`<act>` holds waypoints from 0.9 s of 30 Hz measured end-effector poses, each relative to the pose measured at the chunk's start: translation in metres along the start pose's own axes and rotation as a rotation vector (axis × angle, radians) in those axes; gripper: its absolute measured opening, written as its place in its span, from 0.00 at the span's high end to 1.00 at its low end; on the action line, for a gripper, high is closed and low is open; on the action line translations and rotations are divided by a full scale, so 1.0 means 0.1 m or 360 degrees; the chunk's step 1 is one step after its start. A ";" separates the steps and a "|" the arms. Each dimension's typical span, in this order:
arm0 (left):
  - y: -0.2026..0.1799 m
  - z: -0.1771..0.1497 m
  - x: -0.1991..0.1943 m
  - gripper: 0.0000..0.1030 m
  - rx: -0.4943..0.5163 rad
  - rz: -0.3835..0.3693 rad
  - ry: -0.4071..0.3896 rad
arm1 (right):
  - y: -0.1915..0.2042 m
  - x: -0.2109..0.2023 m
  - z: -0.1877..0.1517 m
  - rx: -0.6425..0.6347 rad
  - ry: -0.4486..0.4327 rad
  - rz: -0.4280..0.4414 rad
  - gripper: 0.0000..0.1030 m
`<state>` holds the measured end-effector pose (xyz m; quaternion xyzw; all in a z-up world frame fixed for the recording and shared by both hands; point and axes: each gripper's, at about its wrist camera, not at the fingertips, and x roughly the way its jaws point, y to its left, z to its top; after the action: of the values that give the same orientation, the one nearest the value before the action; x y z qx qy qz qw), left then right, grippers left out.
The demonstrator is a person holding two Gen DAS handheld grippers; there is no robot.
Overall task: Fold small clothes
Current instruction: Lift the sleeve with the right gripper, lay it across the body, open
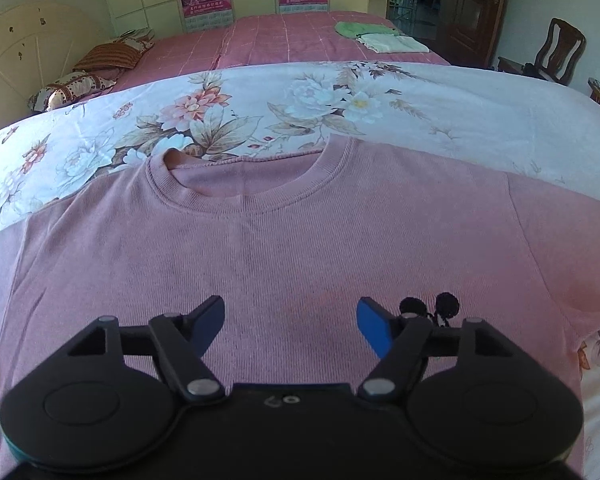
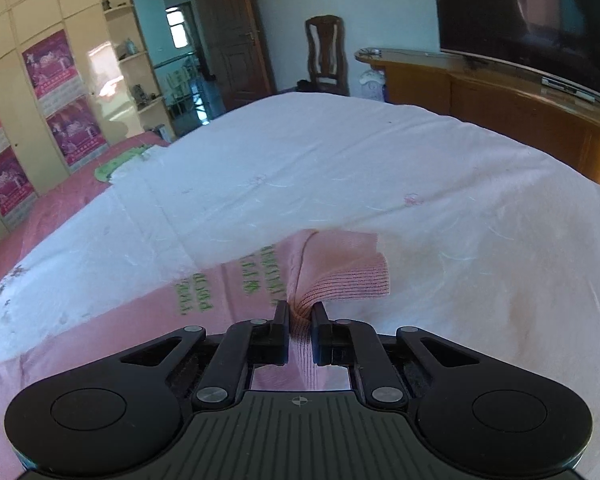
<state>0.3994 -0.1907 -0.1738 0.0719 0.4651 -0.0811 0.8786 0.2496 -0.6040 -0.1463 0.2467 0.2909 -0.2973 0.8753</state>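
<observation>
A pink knitted T-shirt (image 1: 300, 240) lies flat, front up, on a floral quilt (image 1: 260, 108), with its collar on the far side. A small black motif (image 1: 432, 304) marks its chest. My left gripper (image 1: 290, 314) hovers over the shirt's middle, open, and only flat fabric lies beneath its blue fingertips (image 1: 374, 326). In the right wrist view my right gripper (image 2: 300, 310) is shut on a bunched fold of the pink sleeve (image 2: 340, 268), whose ribbed edge is lifted off the white quilt (image 2: 380, 168). A pink cloth with green lettering (image 2: 220, 284) lies to the left.
Folded green and white clothes (image 1: 380, 36) rest on the far pink bedspread (image 1: 260, 40), with pillows (image 1: 108, 56) at its left. A wooden chair (image 1: 556, 56) and a door stand at the right. A wooden cabinet (image 2: 500, 96) under a television borders the bed.
</observation>
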 end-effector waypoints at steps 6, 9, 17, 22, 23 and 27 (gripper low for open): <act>0.13 0.05 -0.10 0.39 -0.0054 -0.0009 -0.0038 | 0.98 -0.21 -0.13 -0.0221 -0.0005 0.0389 0.91; 0.27 0.07 -0.15 0.39 -0.0090 0.0015 -0.0043 | 1.54 -0.30 -0.34 -0.0350 0.0046 0.0606 0.91; 0.74 0.05 -0.19 0.31 -0.0267 0.0080 -0.0023 | 2.69 -0.25 -1.37 -0.0736 0.0411 0.1029 0.91; 0.80 0.00 -0.19 0.18 -0.0356 -0.0102 -0.0005 | 2.71 -0.27 -1.61 -0.0804 0.0461 0.1103 0.55; 0.76 -0.01 -0.19 0.17 -0.0363 -0.0161 -0.0002 | 2.66 -0.32 -1.59 -0.0801 0.0426 0.1104 0.49; 0.48 -0.08 -0.14 0.15 -0.0259 -0.0340 0.0024 | 2.38 -0.44 -1.41 -0.0795 0.0312 0.1001 0.42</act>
<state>0.3954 -0.1413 -0.1638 -0.0490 0.4819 -0.1357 0.8643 0.3274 -0.3353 -0.1559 0.1306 0.3466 0.0894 0.9246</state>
